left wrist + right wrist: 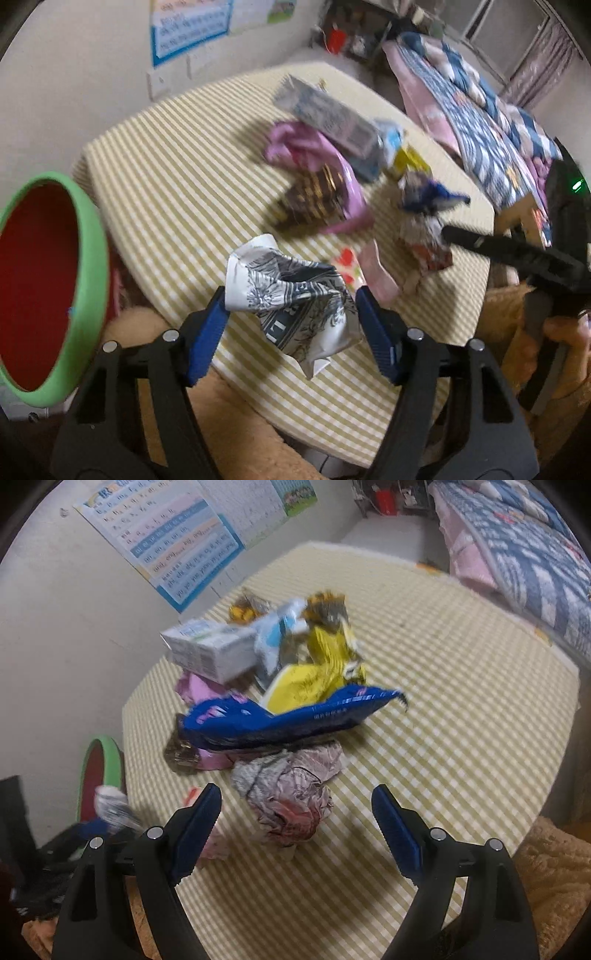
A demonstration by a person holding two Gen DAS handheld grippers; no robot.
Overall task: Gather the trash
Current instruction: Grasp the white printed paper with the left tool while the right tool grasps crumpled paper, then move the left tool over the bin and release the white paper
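While left tool [291, 325] grips black-and-white wrapper [291, 302] over bench's [177, 177] near edge, bin [88, 258] just left; right tool [297, 830] wide open, empty, crumpled ball [288, 797] directly ahead.

Dim, warm indoor light, soft shadows beside the wrapper pile [317, 173] on the counter [461, 709], motion blur over far clutter, strong fisheye bending, dark vignetted corners.
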